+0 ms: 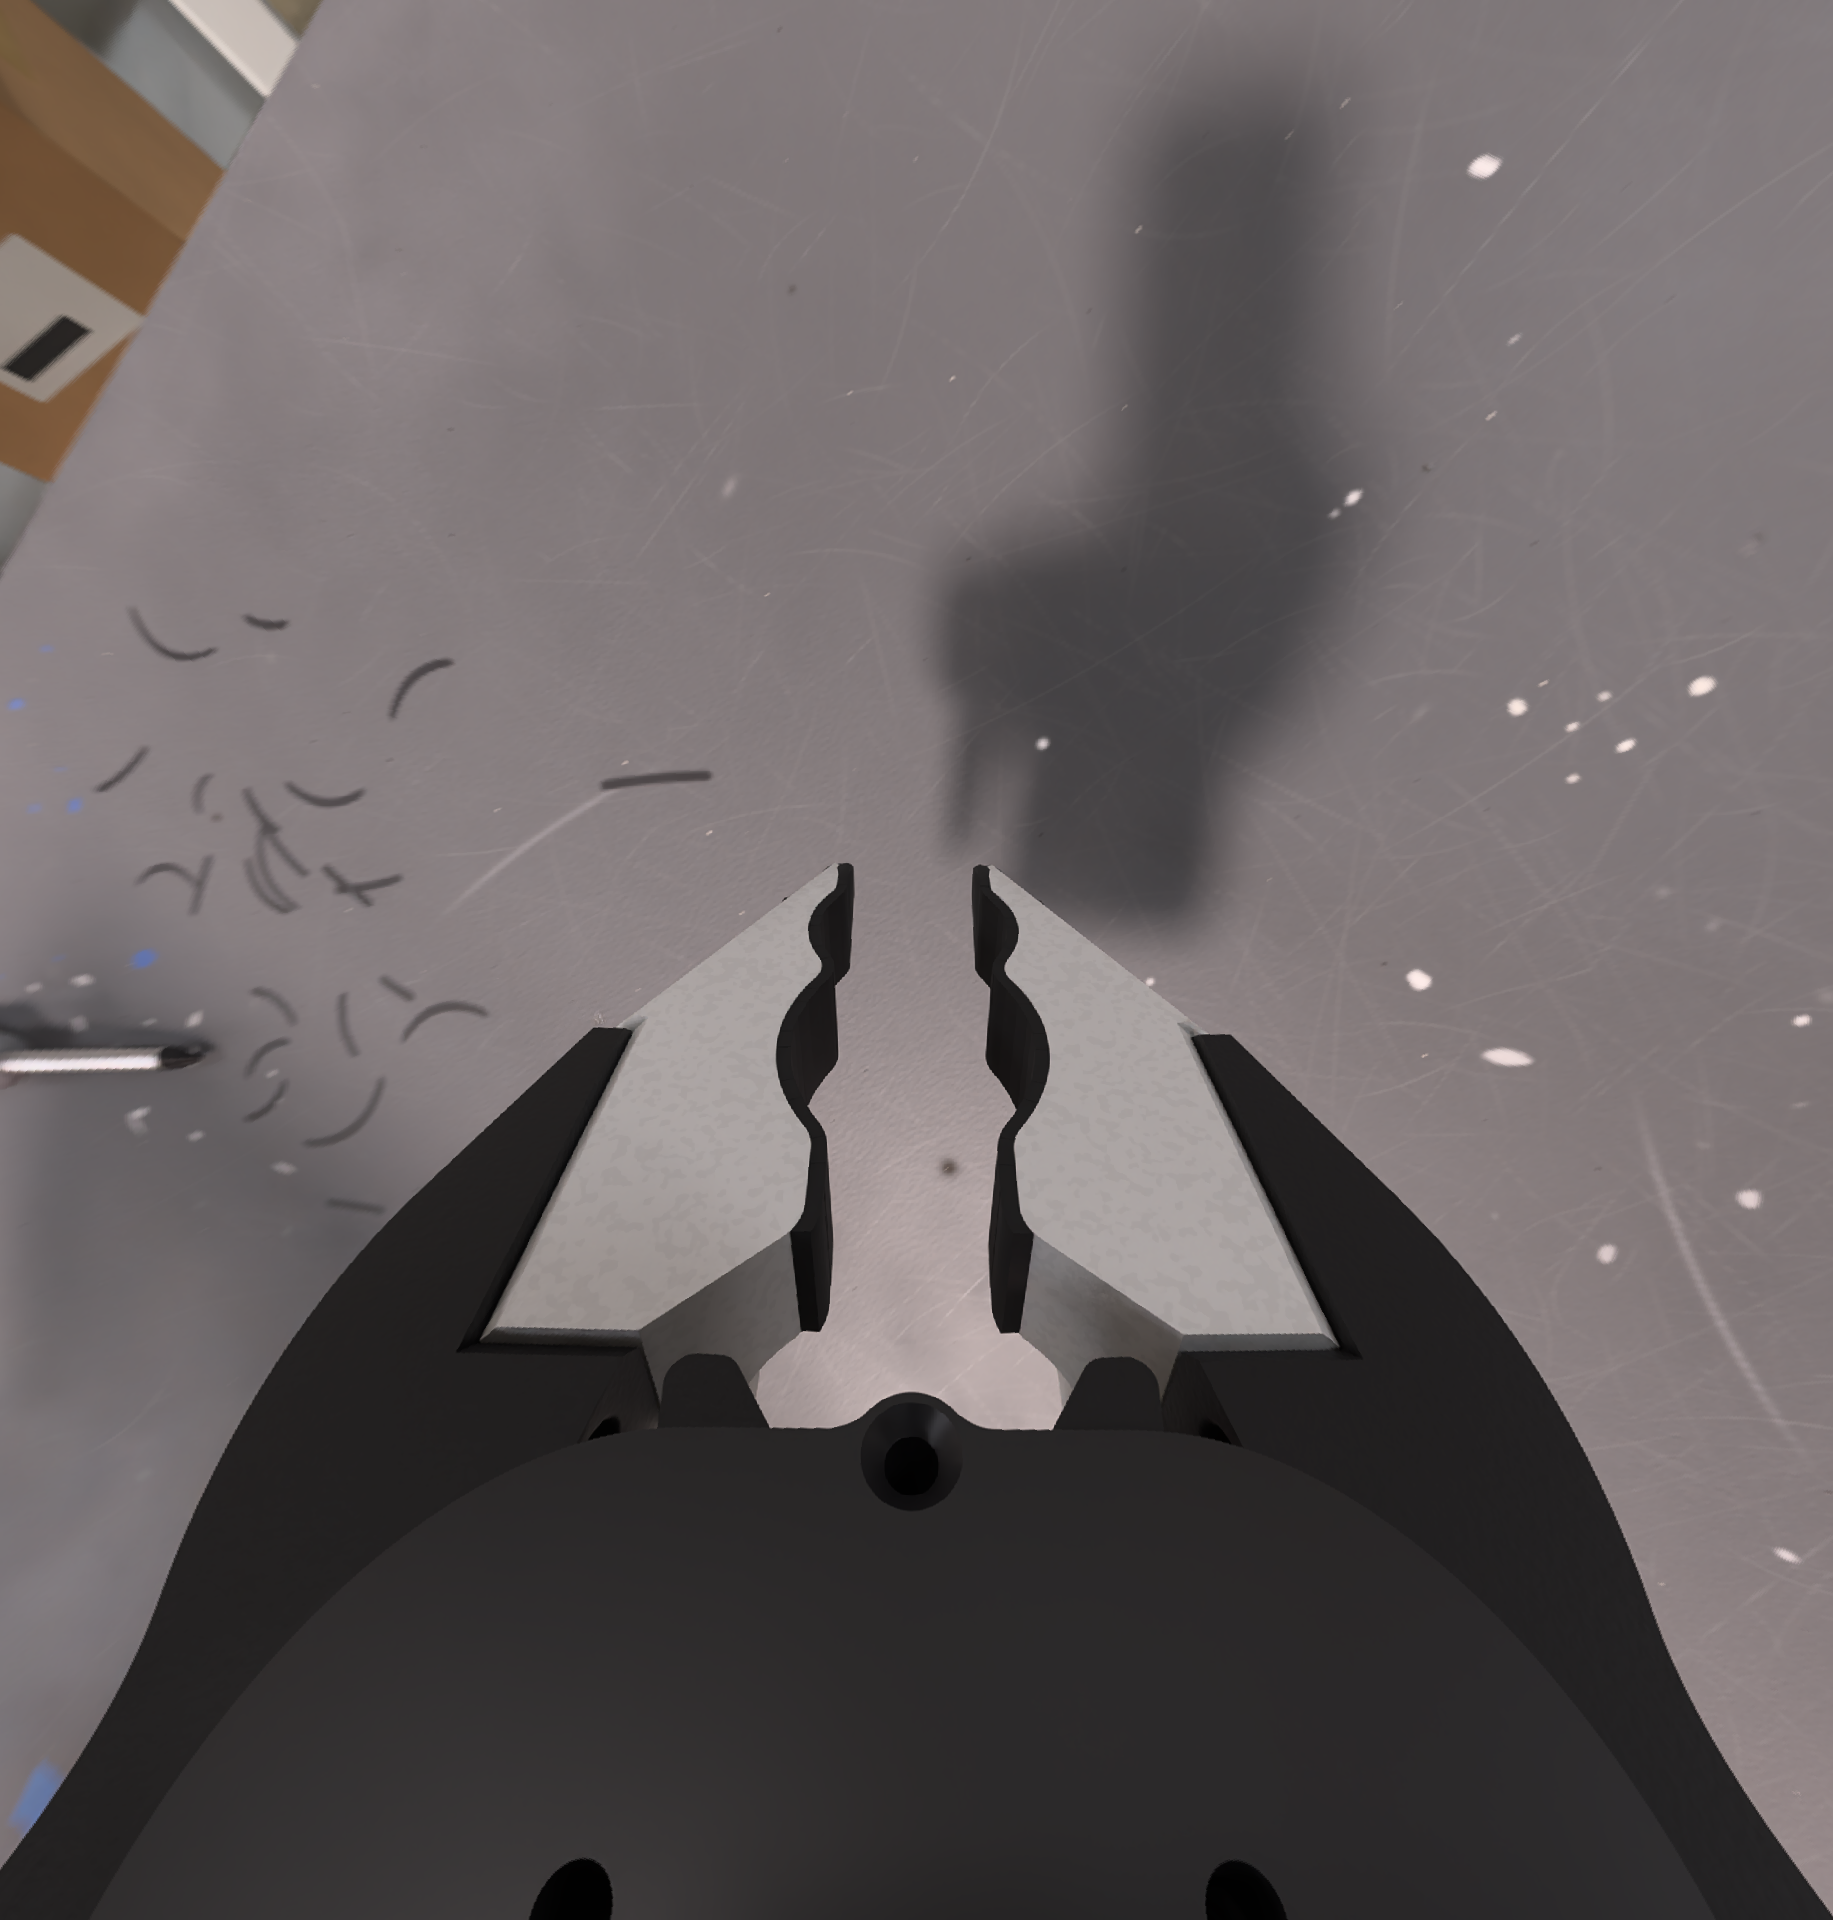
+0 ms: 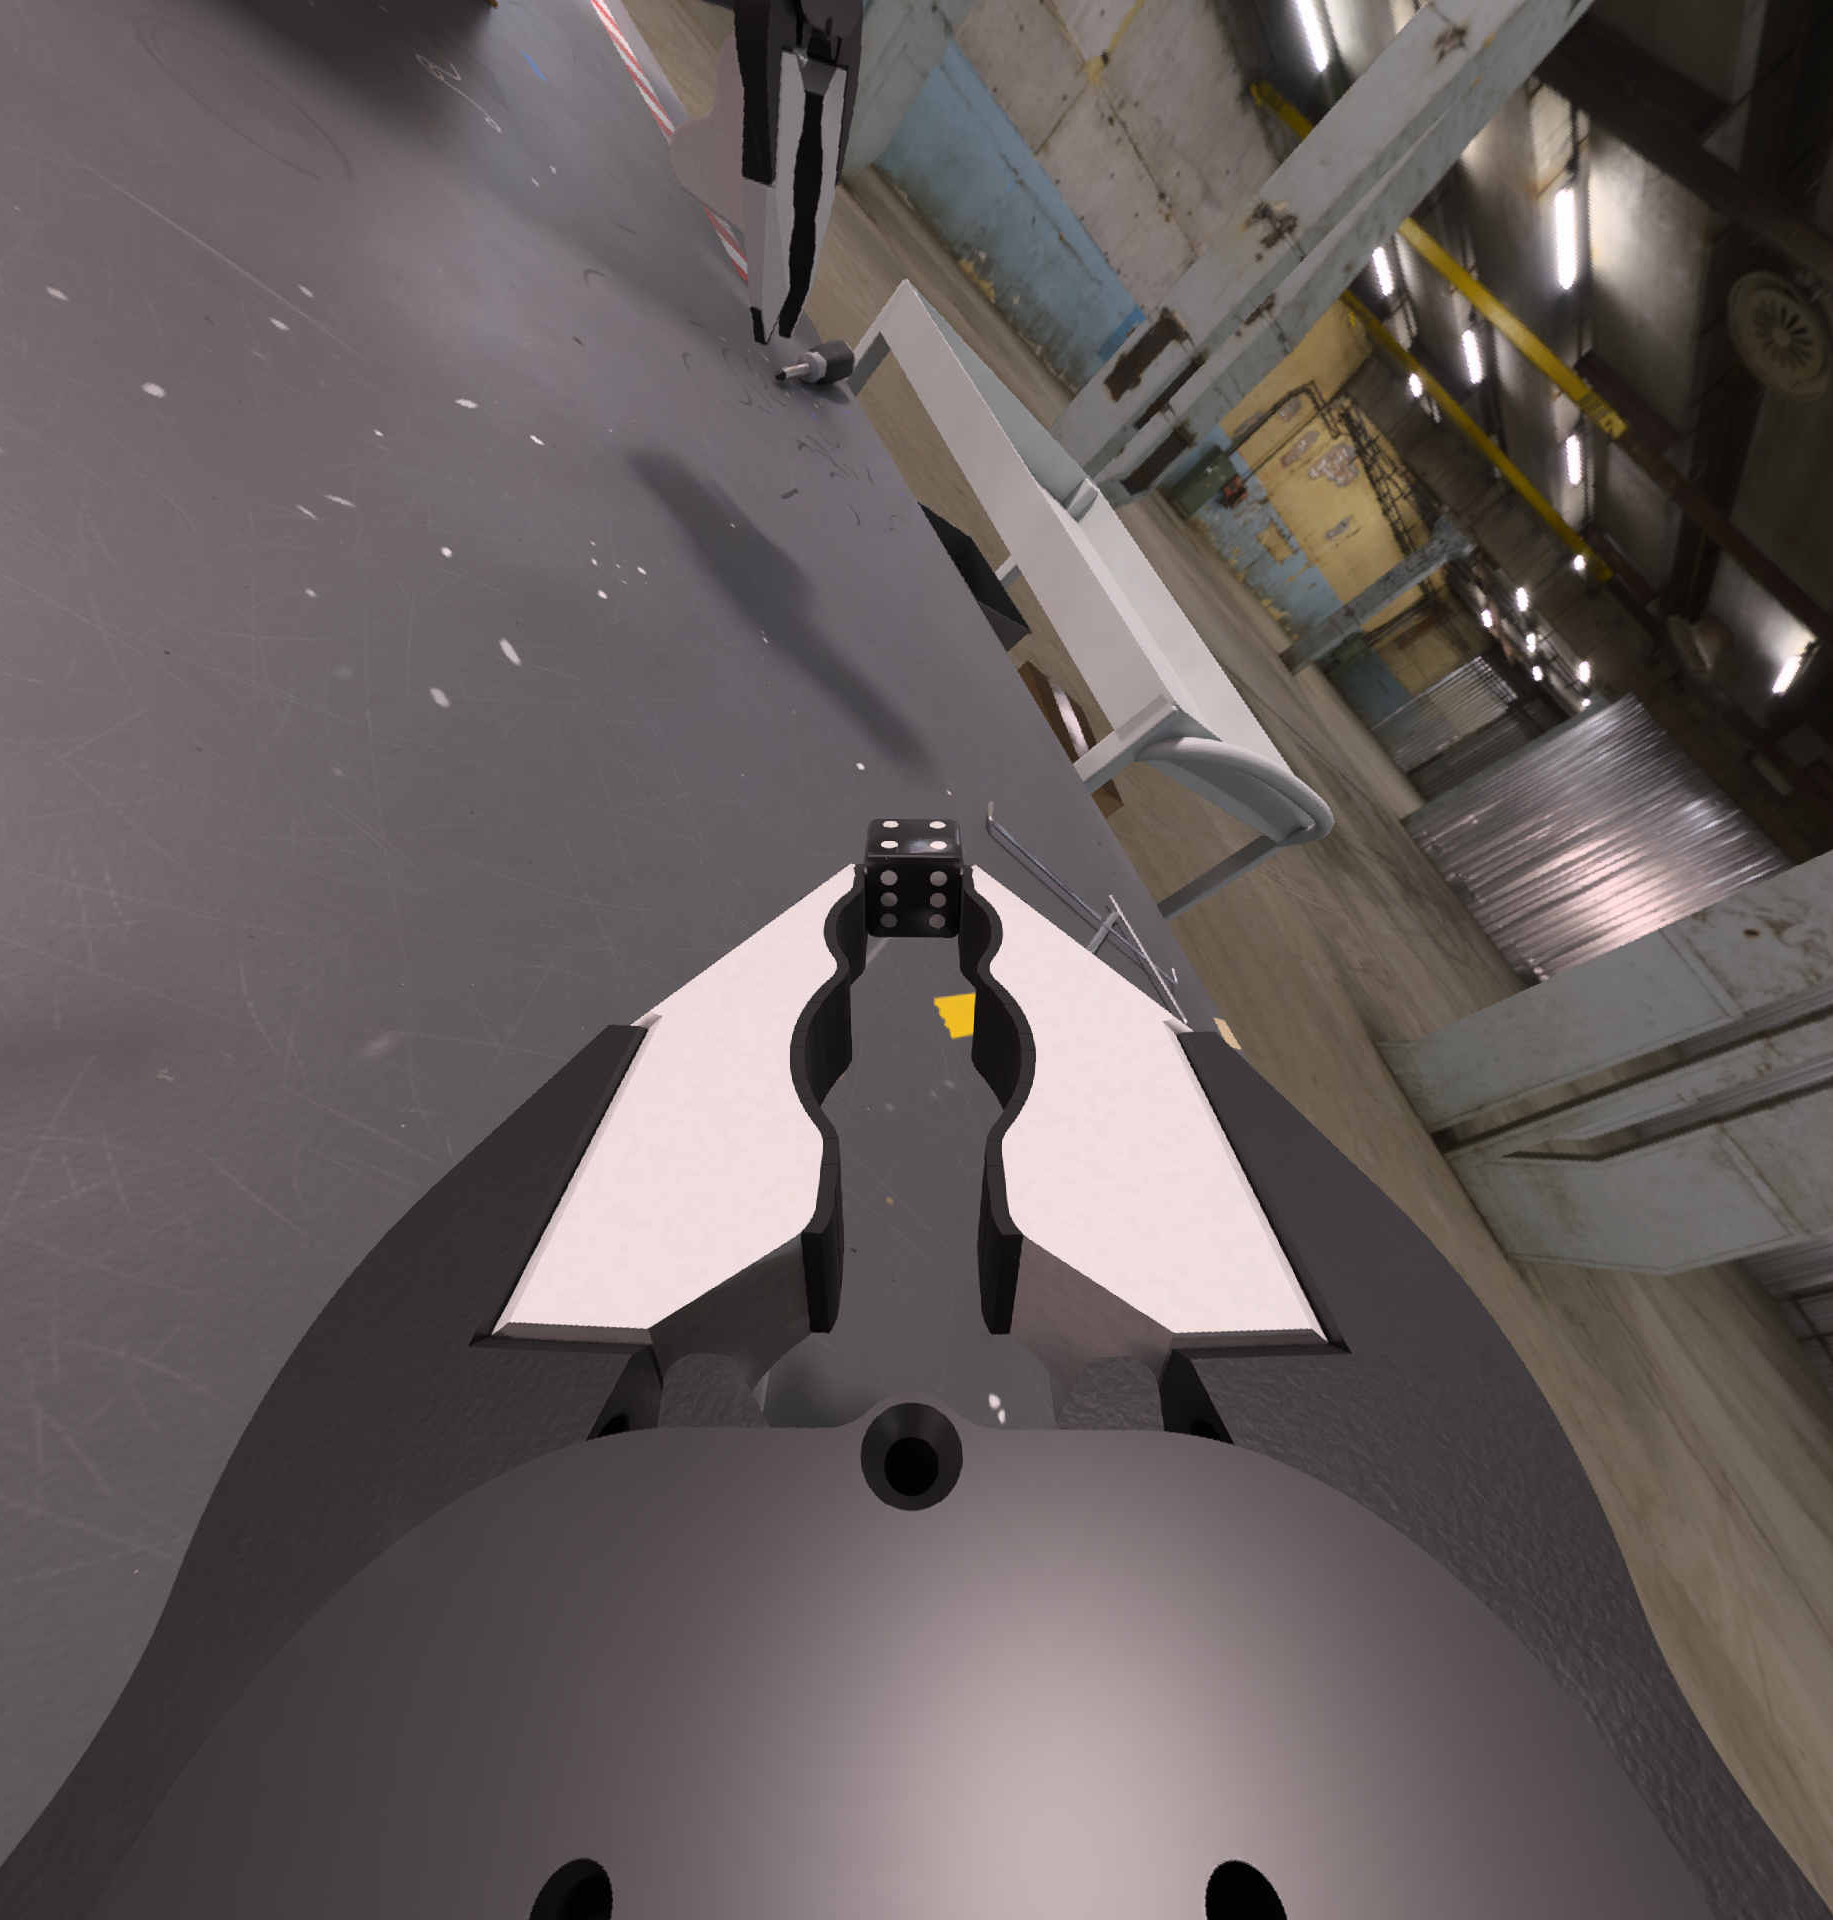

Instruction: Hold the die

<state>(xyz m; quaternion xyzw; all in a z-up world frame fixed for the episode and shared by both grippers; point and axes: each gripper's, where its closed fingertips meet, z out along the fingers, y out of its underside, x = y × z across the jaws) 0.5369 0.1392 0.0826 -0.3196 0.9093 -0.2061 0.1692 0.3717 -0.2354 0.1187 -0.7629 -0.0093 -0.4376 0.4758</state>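
Observation:
A black die [image 2: 912, 878] with white pips sits between the fingertips of my right gripper [image 2: 914, 871], and both pads press its sides. It is near the right edge of the grey table [image 2: 268, 727]. I cannot tell whether it rests on the table or is lifted. My left gripper [image 1: 912, 873] points down at bare table [image 1: 579, 416]; its jaws stand a narrow gap apart with nothing between them. The left gripper also shows far off in the right wrist view [image 2: 787, 208], tip down by the table edge. The die is not in the left wrist view.
A small screwdriver bit [image 1: 91, 1060] lies left of my left gripper, among dark scuff marks; it also shows in the right wrist view [image 2: 813, 366]. A cardboard box [image 1: 50, 208] stands beyond the table edge. A white rack [image 2: 1047, 540] and thin metal wire [image 2: 1057, 883] lie past the table's right edge.

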